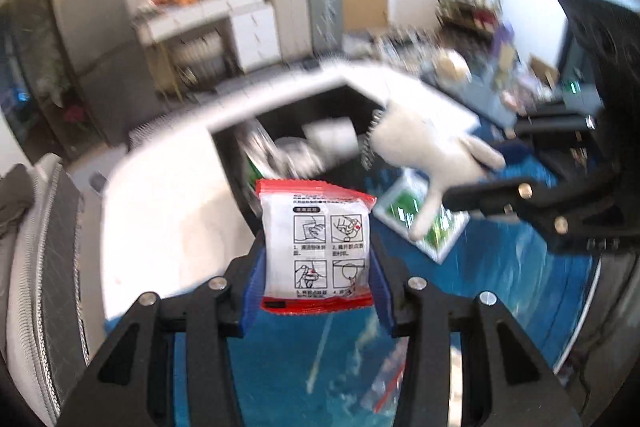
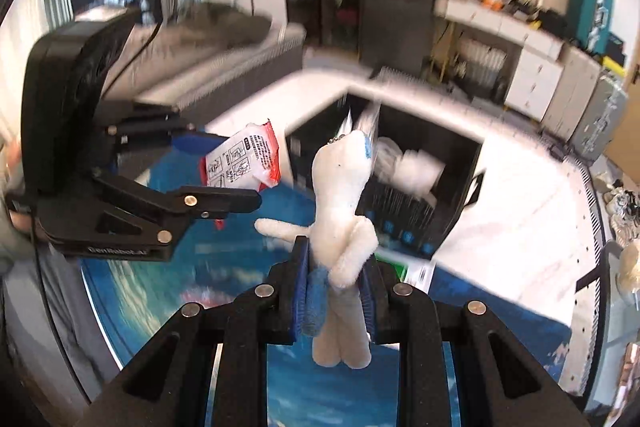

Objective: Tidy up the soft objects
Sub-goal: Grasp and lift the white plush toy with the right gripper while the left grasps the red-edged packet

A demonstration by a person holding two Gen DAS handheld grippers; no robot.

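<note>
Both hands are loaded here. The left hand-held gripper (image 1: 318,291) has its blue pads (image 1: 253,291) pressed on a white sachet with red edges (image 1: 320,247), part-closed around it and holding it upright in the air. The right hand-held gripper (image 2: 334,291) is squeezed nearly all the way shut on a small white plush toy (image 2: 344,223), gripped around its middle, legs dangling below. Both things hang above the blue-topped worktop (image 2: 140,291), just in front of a black open box (image 2: 444,195) with white stuff inside.
</note>
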